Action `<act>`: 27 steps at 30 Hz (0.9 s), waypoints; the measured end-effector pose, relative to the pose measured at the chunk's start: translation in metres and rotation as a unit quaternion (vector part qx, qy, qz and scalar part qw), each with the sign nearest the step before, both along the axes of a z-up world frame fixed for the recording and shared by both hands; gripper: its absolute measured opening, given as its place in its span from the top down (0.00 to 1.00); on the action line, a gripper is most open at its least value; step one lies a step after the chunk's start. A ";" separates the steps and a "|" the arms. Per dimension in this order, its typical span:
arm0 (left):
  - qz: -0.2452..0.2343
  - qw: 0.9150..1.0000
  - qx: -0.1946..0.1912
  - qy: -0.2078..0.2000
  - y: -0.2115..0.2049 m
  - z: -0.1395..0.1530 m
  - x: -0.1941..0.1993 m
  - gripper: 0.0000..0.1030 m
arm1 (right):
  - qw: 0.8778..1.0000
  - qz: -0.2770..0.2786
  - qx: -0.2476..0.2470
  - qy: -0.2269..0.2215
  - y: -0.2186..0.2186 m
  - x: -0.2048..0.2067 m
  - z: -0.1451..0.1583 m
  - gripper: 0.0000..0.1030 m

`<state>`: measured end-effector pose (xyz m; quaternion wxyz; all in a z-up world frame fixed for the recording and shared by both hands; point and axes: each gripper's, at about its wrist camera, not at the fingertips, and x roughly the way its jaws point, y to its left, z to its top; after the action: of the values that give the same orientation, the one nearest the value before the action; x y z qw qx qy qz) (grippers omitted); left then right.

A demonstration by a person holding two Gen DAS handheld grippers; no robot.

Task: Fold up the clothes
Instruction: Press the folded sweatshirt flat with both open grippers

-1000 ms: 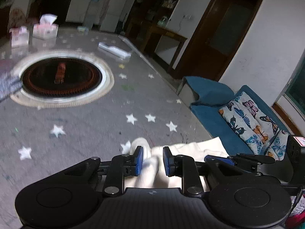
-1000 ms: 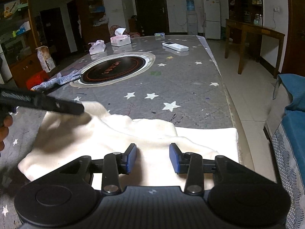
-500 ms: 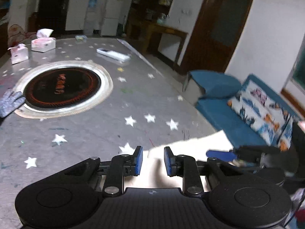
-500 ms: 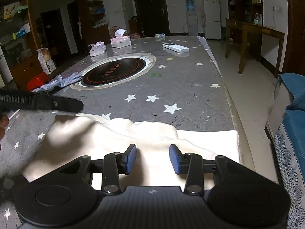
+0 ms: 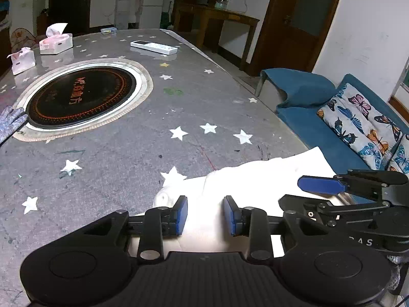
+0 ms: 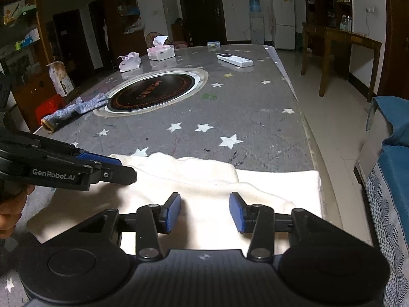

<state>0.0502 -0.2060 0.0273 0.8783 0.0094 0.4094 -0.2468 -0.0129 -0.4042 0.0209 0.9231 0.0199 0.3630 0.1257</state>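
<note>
**Both grippers parked over the cream garment, nothing pinched yet**

Left wrist view: the left gripper sits low over the soft cream-white knitted garment, jaws apart with only cloth showing in the gap, no fold caught between the blue pads. The garment lies on the grey star-patterned table, on the near side of the round black inset hotplate with the steel ring and towards the table's right edge. The right gripper pokes in from the right, over the cloth's far corner. My take: if the next move is a fold, go for a proper edge or corner instead of the middle, since a mid-panel pinch just drags a lump. The rolled bump by the left pad looks like the handiest bit

Right wrist view: the right gripper also has its jaws apart, hovering above the garment, nothing gripped. Here the cloth already looks doubled: a thicker, wrinkled layer lies on a flatter one that reaches the table's right edge. The left gripper comes in over the garment's left part, on the near side of the hotplate; from this side I can't tell how its jaws stand. It looks plush and floppy, so I'd lift both ends together and keep them level
</note>
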 end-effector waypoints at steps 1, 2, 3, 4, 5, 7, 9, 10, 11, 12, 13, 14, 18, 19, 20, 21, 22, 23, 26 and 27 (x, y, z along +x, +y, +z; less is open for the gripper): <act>0.001 1.000 -0.001 -0.001 0.001 0.002 -0.002 0.66 | 1.000 0.000 -0.001 0.000 0.000 0.000 0.000 0.58; 0.000 1.000 -0.001 -0.003 0.001 0.005 -0.004 0.65 | 1.000 0.000 -0.001 -0.002 0.001 -0.001 0.001 0.58; 0.000 1.000 0.000 -0.006 0.002 0.008 -0.006 0.64 | 1.000 0.000 -0.002 -0.005 0.001 -0.003 0.004 0.58; 0.001 1.000 0.001 -0.009 0.003 0.011 -0.009 0.62 | 1.000 0.000 -0.002 -0.008 0.001 -0.005 0.006 0.58; 0.002 1.000 0.001 -0.011 0.005 0.013 -0.012 0.60 | 1.000 0.000 -0.002 -0.009 0.000 -0.008 0.008 0.57; 0.004 1.000 0.001 -0.012 0.007 0.017 -0.019 0.57 | 1.000 0.001 -0.001 -0.011 0.000 -0.012 0.010 0.56; 0.005 1.000 0.001 -0.012 0.009 0.019 -0.026 0.54 | 1.000 0.000 -0.004 -0.011 0.001 -0.016 0.011 0.52; 0.005 1.000 0.001 -0.013 0.010 0.021 -0.030 0.52 | 1.000 -0.001 -0.004 -0.011 0.002 -0.019 0.011 0.52; 0.006 1.000 0.001 -0.014 0.011 0.022 -0.035 0.48 | 1.000 -0.002 -0.004 -0.011 0.002 -0.022 0.011 0.51; 0.006 1.000 0.001 -0.014 0.013 0.022 -0.039 0.46 | 1.000 -0.002 -0.003 -0.011 0.002 -0.025 0.011 0.50; 0.006 1.000 0.003 -0.013 0.014 0.023 -0.042 0.46 | 1.000 -0.002 -0.002 -0.011 0.002 -0.028 0.011 0.48; 0.007 1.000 0.003 -0.013 0.015 0.023 -0.046 0.46 | 1.000 -0.003 -0.002 -0.011 0.002 -0.031 0.012 0.48; 0.014 1.000 -0.001 -0.012 0.021 0.023 -0.057 0.43 | 1.000 -0.007 0.002 -0.014 0.001 -0.042 0.014 0.44; 0.015 1.000 -0.003 -0.011 0.023 0.023 -0.060 0.42 | 1.000 -0.008 0.003 -0.014 0.001 -0.045 0.015 0.43; 0.016 1.000 -0.005 -0.010 0.024 0.023 -0.063 0.41 | 1.000 -0.009 0.004 -0.015 0.001 -0.048 0.015 0.43; 0.017 1.000 -0.005 -0.010 0.025 0.023 -0.066 0.39 | 1.000 -0.009 0.004 -0.016 0.001 -0.051 0.016 0.42; 0.017 1.000 -0.005 -0.009 0.025 0.023 -0.069 0.38 | 1.000 -0.010 0.004 -0.016 0.001 -0.054 0.016 0.42; 0.018 1.000 -0.004 -0.009 0.025 0.022 -0.072 0.37 | 1.000 -0.010 0.004 -0.016 0.002 -0.056 0.016 0.41; 0.020 1.000 -0.001 -0.010 0.027 0.021 -0.080 0.34 | 1.000 -0.010 0.004 -0.016 0.003 -0.064 0.017 0.39; 0.021 1.000 0.000 -0.010 0.027 0.021 -0.083 0.31 | 1.000 -0.009 0.005 -0.017 0.003 -0.066 0.016 0.39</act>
<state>-0.0328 -0.1788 0.0485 0.8872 0.0029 0.4008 -0.2284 -0.0794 -0.4008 0.0374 0.9299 0.0256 0.3469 0.1193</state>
